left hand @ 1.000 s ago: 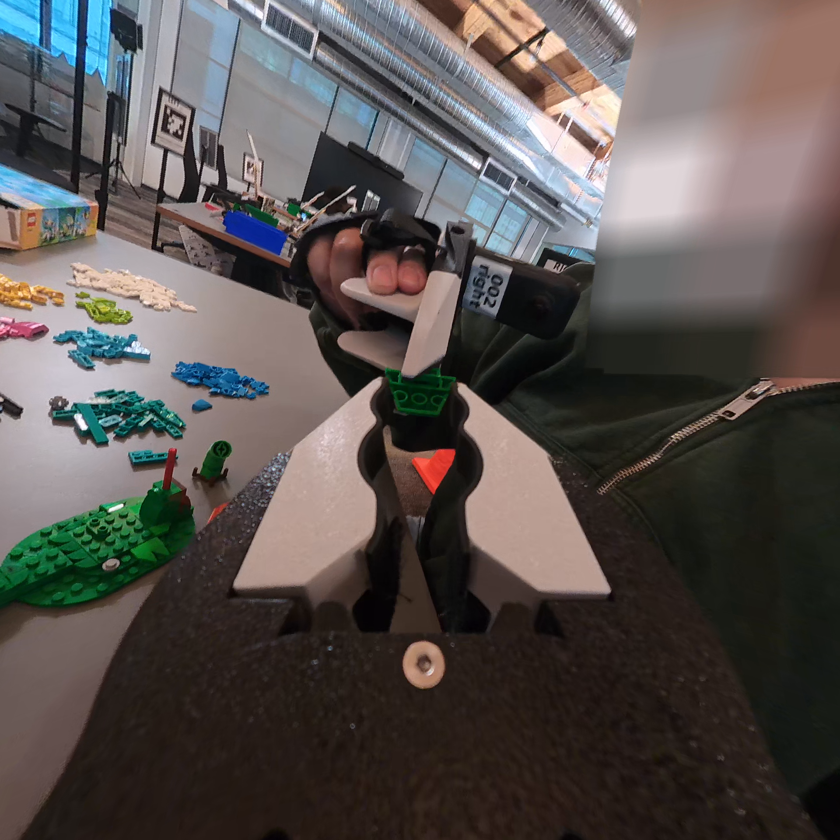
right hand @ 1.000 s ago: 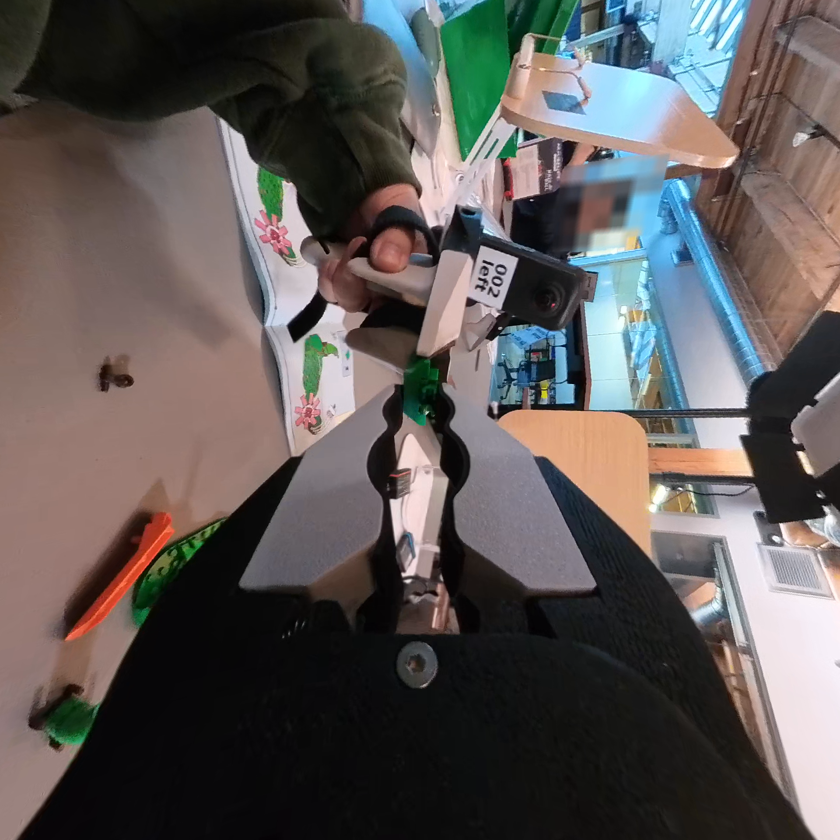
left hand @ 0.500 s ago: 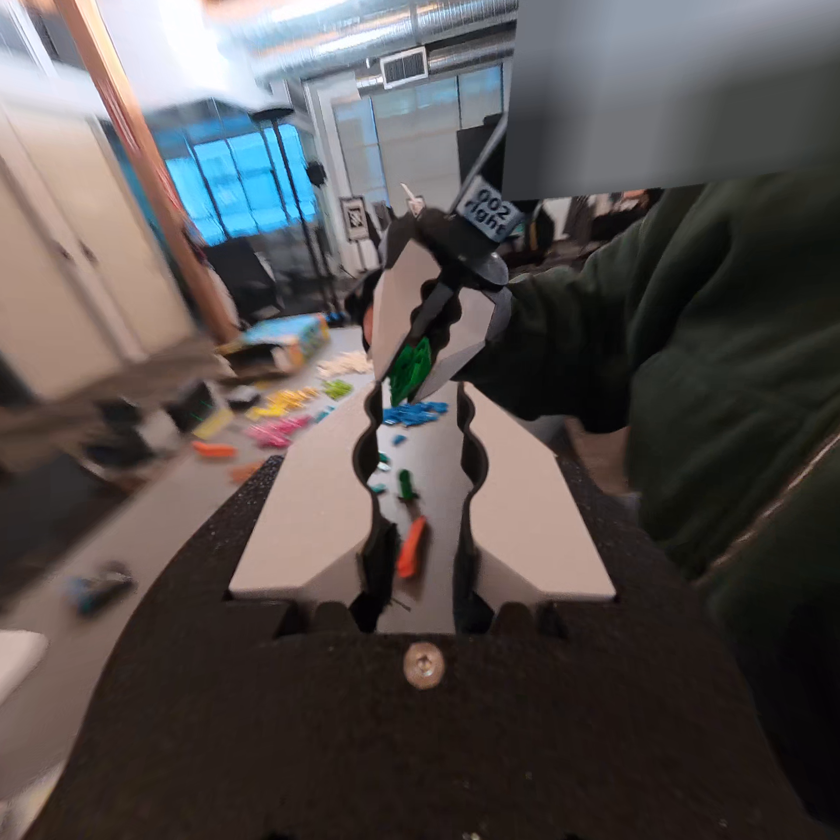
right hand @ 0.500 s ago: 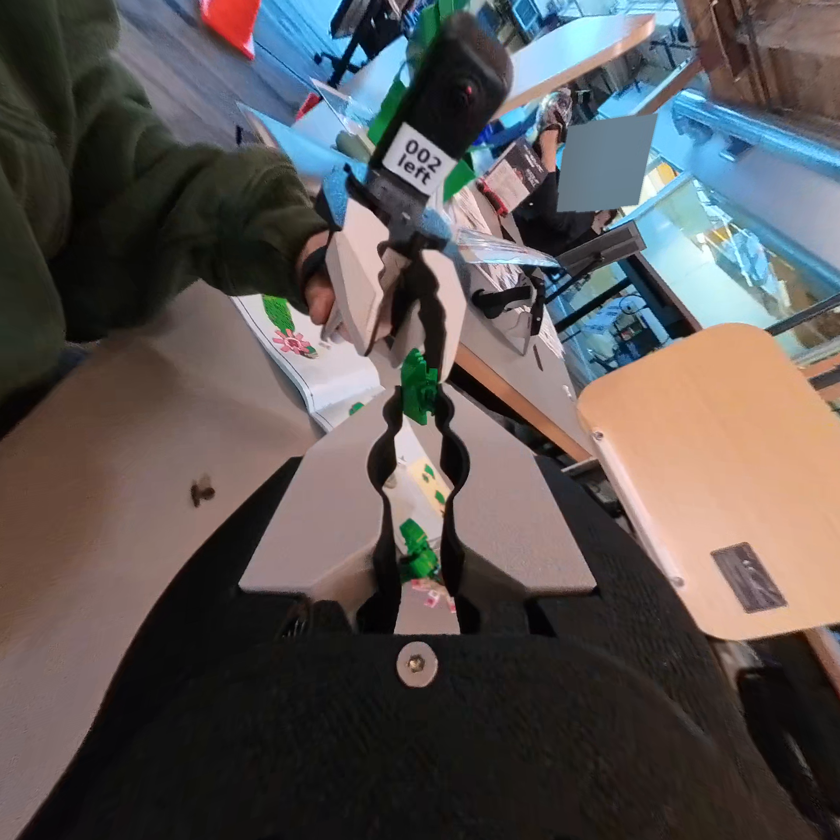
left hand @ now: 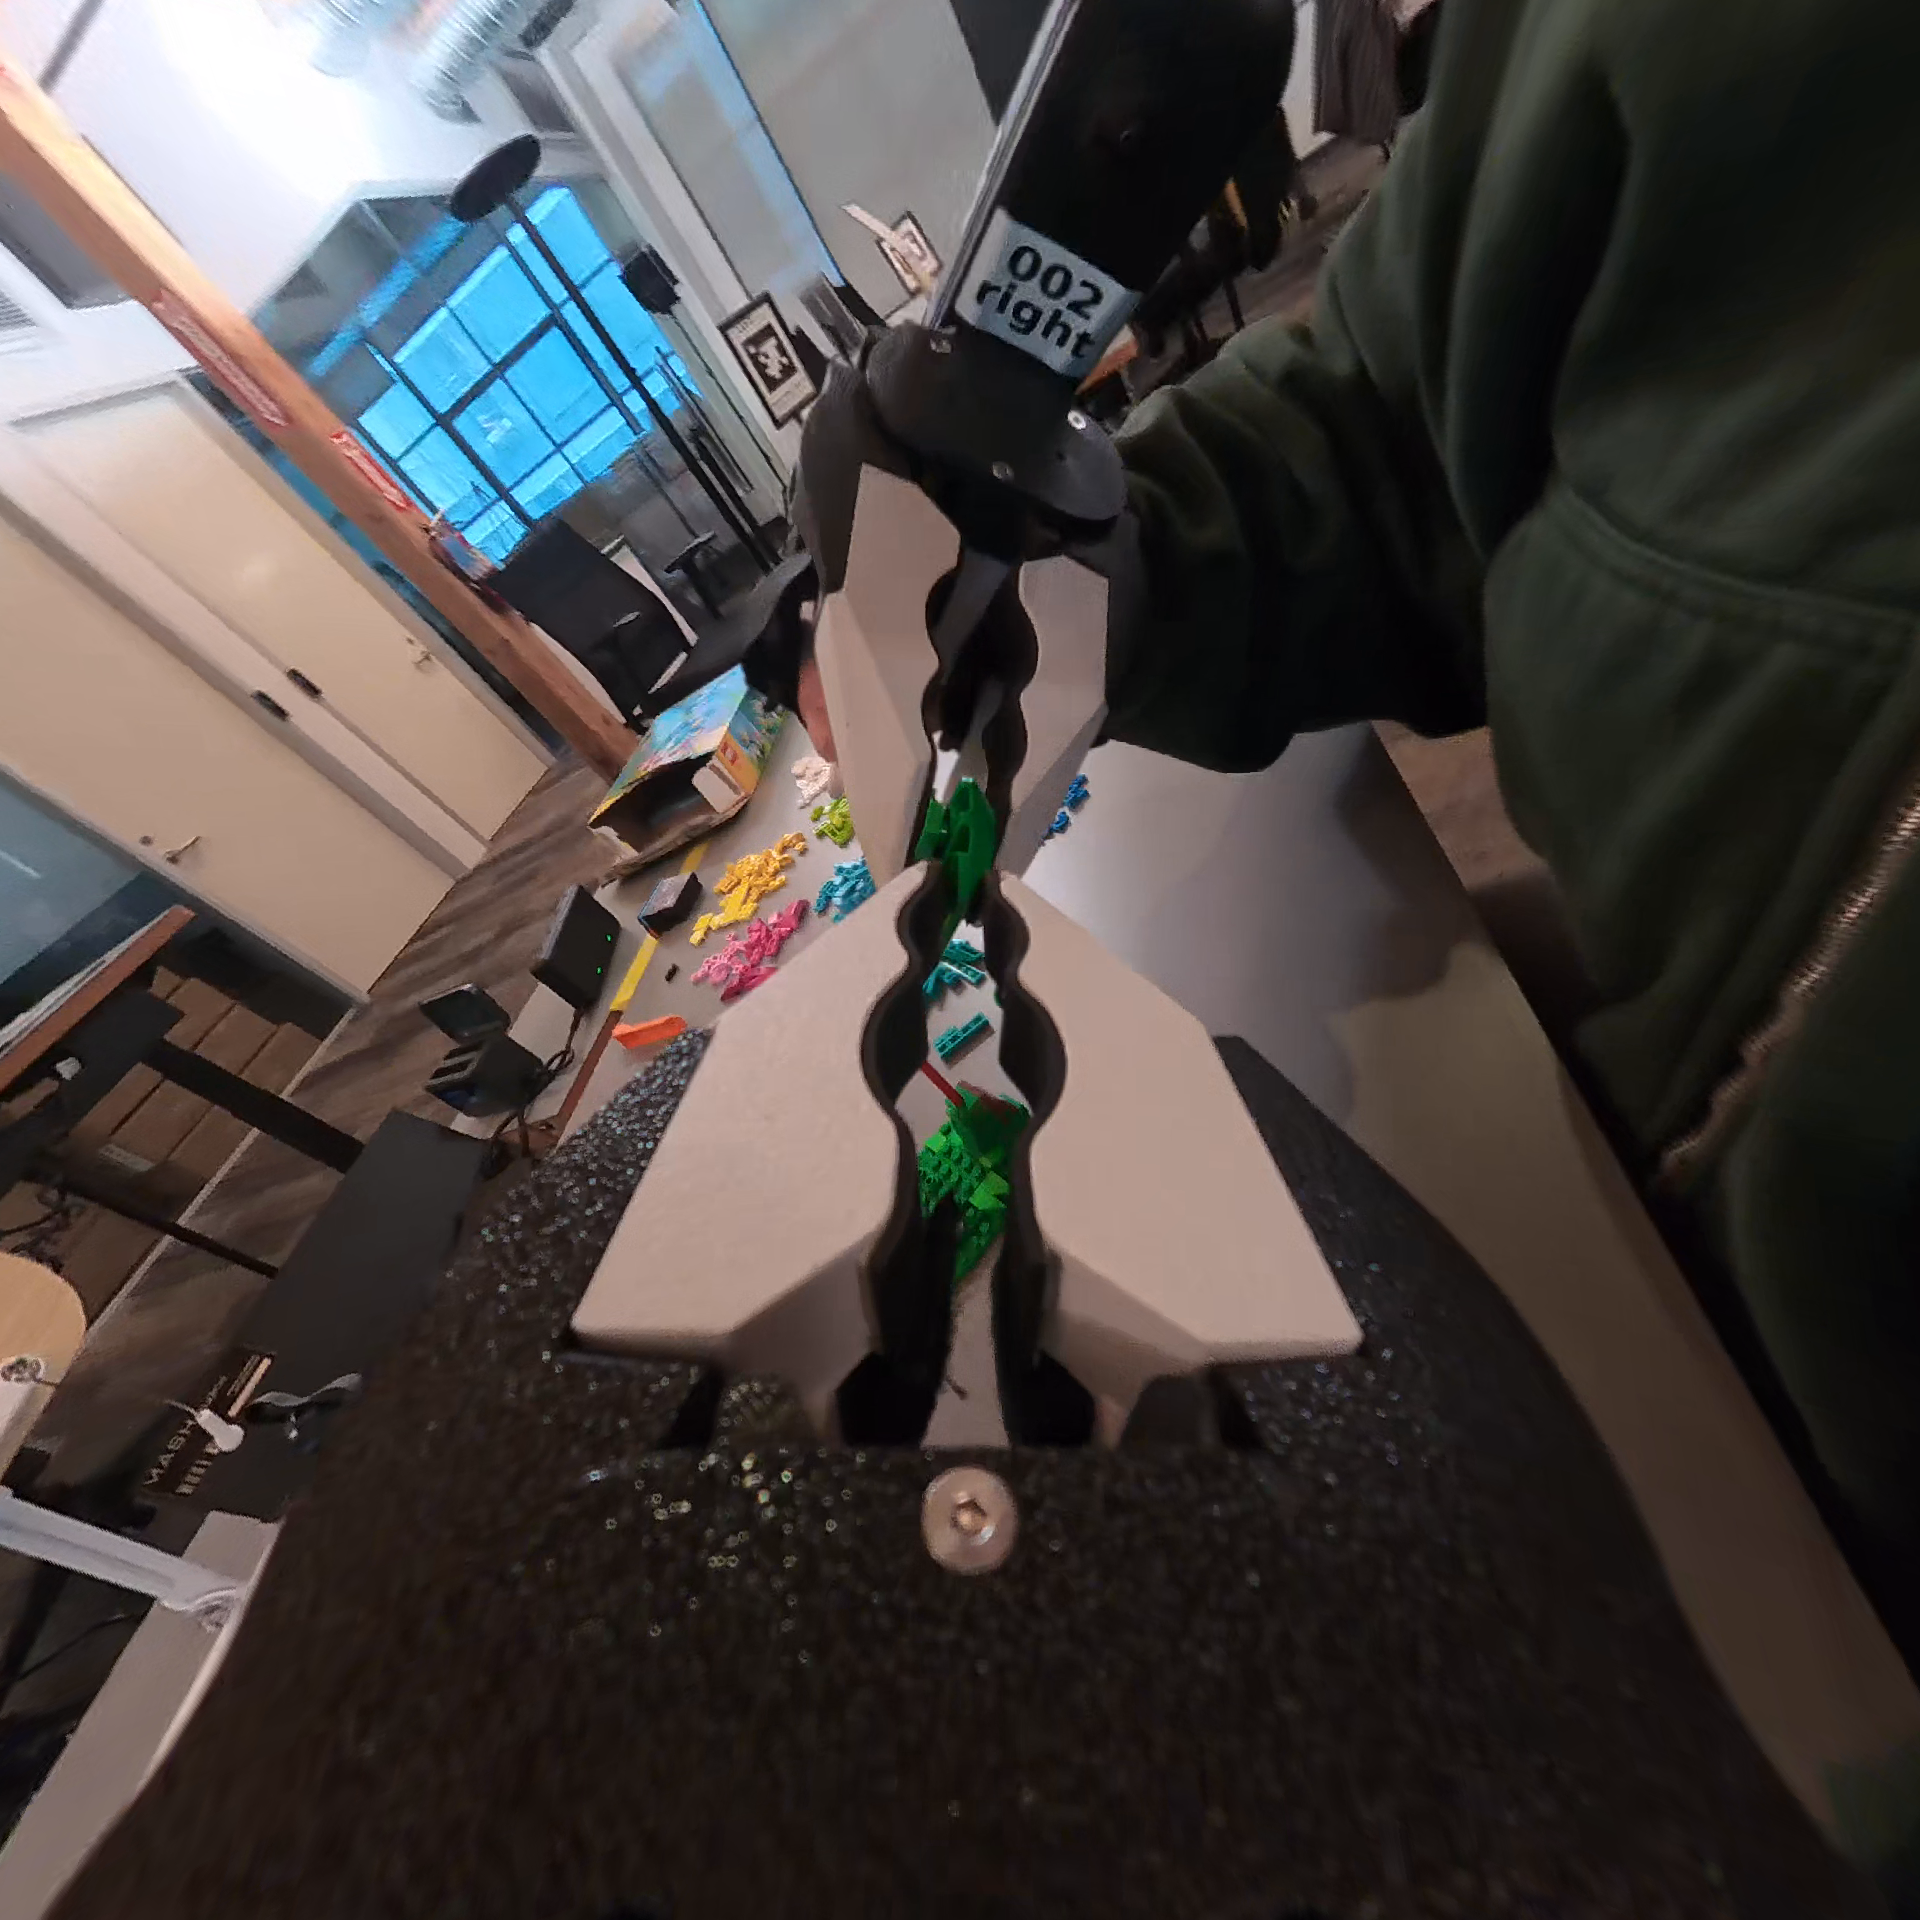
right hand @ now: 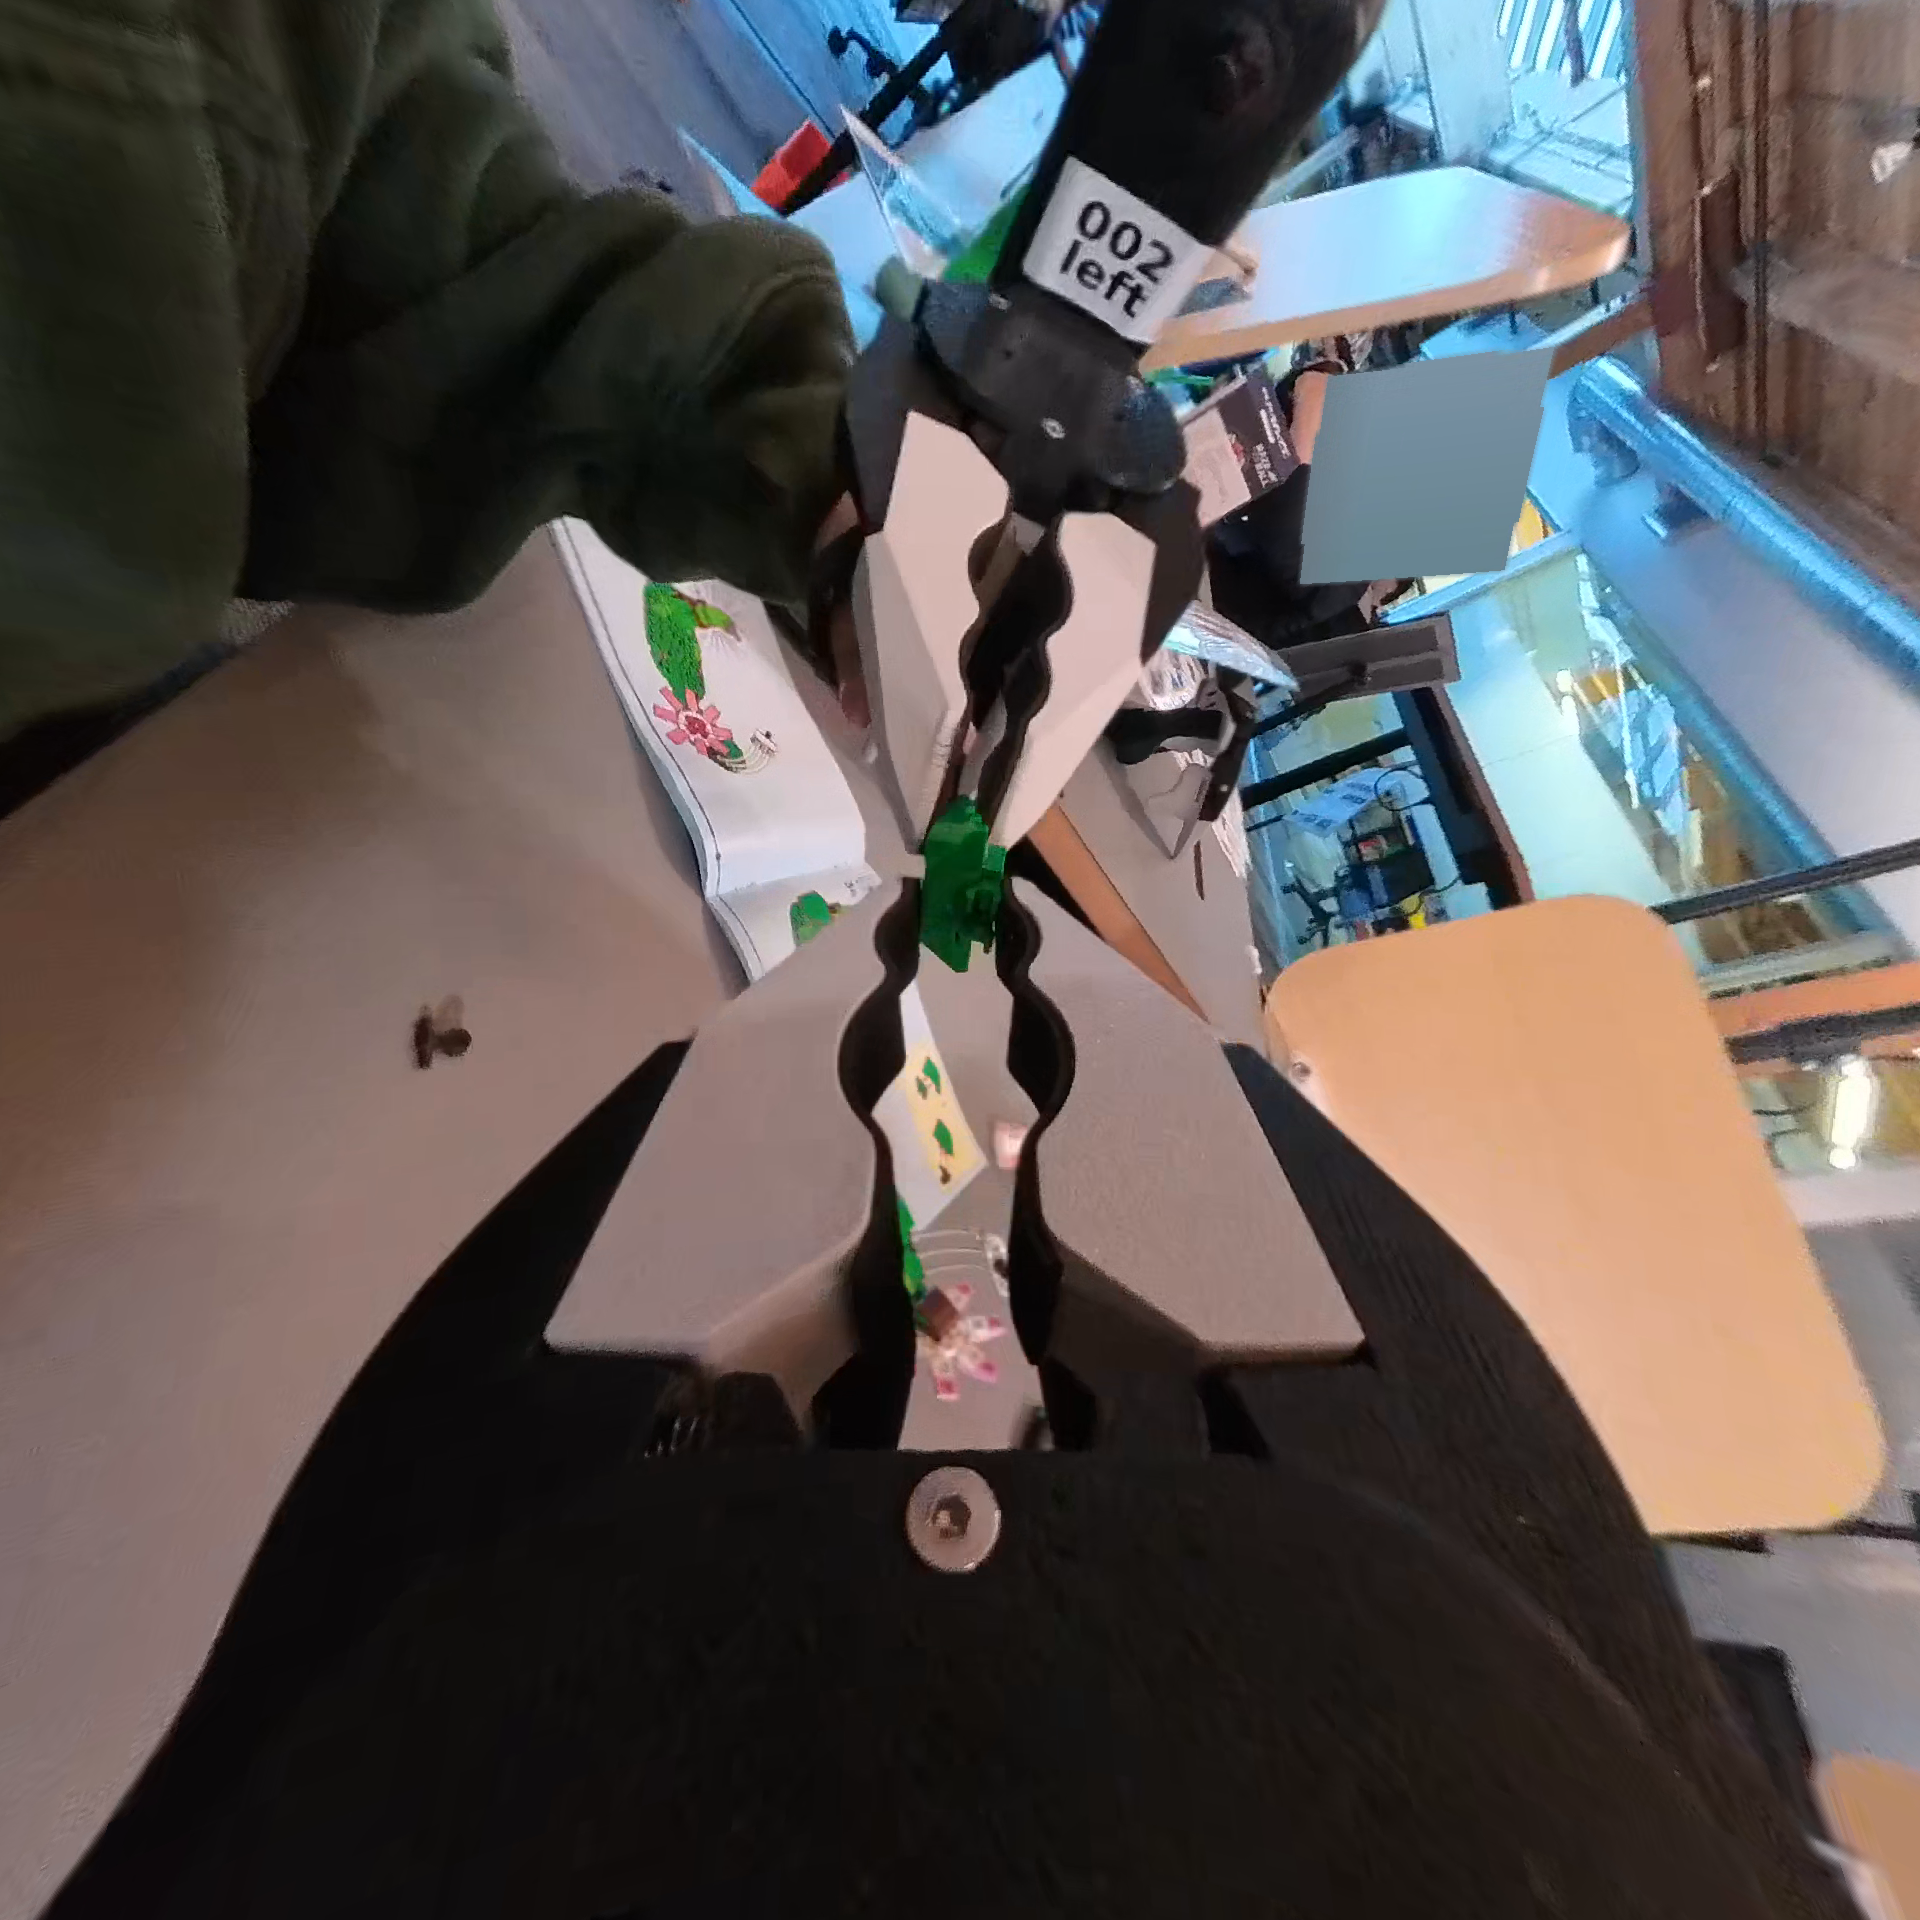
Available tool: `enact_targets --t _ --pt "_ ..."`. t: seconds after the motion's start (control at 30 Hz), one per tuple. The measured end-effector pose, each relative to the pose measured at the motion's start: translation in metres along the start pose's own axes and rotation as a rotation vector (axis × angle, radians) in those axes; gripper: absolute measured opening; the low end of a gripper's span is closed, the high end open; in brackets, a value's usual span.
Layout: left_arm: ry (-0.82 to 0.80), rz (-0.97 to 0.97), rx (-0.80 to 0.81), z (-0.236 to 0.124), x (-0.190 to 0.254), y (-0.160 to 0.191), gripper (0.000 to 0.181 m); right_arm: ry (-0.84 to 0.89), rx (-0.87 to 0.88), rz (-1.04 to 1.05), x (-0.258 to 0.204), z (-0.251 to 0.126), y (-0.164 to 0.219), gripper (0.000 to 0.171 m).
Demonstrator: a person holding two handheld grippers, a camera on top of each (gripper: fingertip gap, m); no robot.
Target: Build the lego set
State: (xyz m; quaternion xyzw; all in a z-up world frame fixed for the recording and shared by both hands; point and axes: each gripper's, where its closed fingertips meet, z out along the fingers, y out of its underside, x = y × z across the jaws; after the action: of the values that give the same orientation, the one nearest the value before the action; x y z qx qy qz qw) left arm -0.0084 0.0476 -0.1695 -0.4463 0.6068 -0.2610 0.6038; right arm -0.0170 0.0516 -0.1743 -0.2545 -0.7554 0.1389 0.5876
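Note:
A small green lego piece [left hand: 958, 840] is held in the air between the two grippers, which meet tip to tip. In the left wrist view my left gripper [left hand: 954, 896] is shut on its lower end, and the right gripper [left hand: 961, 805] comes down from above, shut on its upper end. In the right wrist view the same green piece [right hand: 958, 883] sits in my right gripper [right hand: 954, 920], with the left gripper [right hand: 971, 805] pinching it from above. The green leaf-shaped build [left hand: 966, 1158] lies on the table below, seen between my left fingers.
Sorted piles of yellow [left hand: 756, 883], pink [left hand: 750, 951] and teal [left hand: 850, 885] bricks lie on the grey table [left hand: 1195, 831], with the lego box [left hand: 698, 771] beyond. An open instruction booklet [right hand: 727, 769] and a small dark piece [right hand: 442, 1034] lie on the table. A wooden chair [right hand: 1558, 1195] stands beside it. My left and right fingertips are right by each other.
Both grippers have swung round together with the green piece. The left gripper's fingers stood wider apart half a second ago and have now closed onto the piece.

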Motion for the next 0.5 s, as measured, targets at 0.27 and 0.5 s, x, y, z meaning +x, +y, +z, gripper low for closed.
enact_targets --t 0.27,0.5 --pt "0.085 -0.024 0.038 -0.0013 0.0065 -0.0058 0.005 -0.021 0.023 -0.055 -0.0042 -0.0032 -0.0095 0.013" --pt "0.136 -0.115 0.089 0.0004 0.0094 -0.0025 0.005 -0.046 -0.022 -0.075 -0.0089 -0.0038 -0.0074 0.011"
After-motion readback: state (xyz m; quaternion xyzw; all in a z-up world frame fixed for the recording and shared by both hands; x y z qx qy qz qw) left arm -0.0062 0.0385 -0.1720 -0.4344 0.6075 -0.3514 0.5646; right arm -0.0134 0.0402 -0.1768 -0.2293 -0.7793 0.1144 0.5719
